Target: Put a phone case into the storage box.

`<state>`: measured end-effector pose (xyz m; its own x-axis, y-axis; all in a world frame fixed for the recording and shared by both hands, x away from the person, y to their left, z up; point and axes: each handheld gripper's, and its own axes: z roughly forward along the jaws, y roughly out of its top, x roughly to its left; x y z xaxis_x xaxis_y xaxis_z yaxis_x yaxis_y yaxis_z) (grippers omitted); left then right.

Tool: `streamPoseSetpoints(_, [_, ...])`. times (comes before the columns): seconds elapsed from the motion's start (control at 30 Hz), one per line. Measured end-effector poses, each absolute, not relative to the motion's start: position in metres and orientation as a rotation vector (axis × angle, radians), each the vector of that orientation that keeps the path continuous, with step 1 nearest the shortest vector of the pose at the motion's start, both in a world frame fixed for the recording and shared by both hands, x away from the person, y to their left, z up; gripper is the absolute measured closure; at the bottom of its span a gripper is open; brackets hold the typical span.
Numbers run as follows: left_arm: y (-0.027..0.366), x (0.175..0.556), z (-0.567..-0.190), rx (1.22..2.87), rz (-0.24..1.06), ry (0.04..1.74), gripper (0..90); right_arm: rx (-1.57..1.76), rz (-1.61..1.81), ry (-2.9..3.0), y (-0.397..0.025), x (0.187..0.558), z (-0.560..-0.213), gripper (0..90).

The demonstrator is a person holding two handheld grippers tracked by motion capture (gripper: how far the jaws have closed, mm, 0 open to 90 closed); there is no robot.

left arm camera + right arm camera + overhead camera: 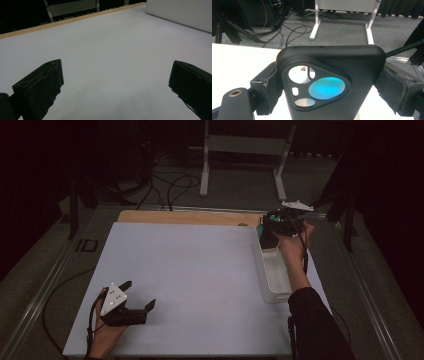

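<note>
Black phone case [329, 82] clamped between the right gripper's [329, 85] jaws, one jaw pressed on each long side; right gripper view shows the case's back facing the camera, with a rounded triangular camera cutout, openings in it, one showing blue-teal. In the high view the right gripper [280, 227] and right hand [295, 242] hold the case [270, 236] at the far end of a white bin [272, 270], which sits along the right edge of the desk [190, 270]; whether the case touches the bin cannot be told. Grey three-cornered plate on top of that gripper, dark sleeve [312, 325] on the forearm coming in from bottom right. Desk top is a white sheet, wooden edge strip [190, 217] showing along the far side. Left gripper [137, 300] is low over the near-left part of the desk, held by the left hand [105, 335], jaws wide apart with nothing between them; left gripper view [116, 82] shows bare white surface between the two black jaws, and the bin wall [180, 12] at upper right. Cable trails off the left gripper to the desk's left side. Beyond the desk: grey floor, loose black cables [170, 187], a white metal frame stand [245, 155].
</note>
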<state>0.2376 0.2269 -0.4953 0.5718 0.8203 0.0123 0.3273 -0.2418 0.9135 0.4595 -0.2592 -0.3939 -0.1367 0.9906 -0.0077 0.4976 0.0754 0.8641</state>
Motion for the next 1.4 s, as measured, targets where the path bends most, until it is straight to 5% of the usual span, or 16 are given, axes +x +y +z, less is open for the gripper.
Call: streamPoseSetpoints(1.4, [0.227,0.237,-0.496,1.812,0.62,0.943,0.4,1.561,0.924,1.759,-0.256,0.485,-0.436,8.7])
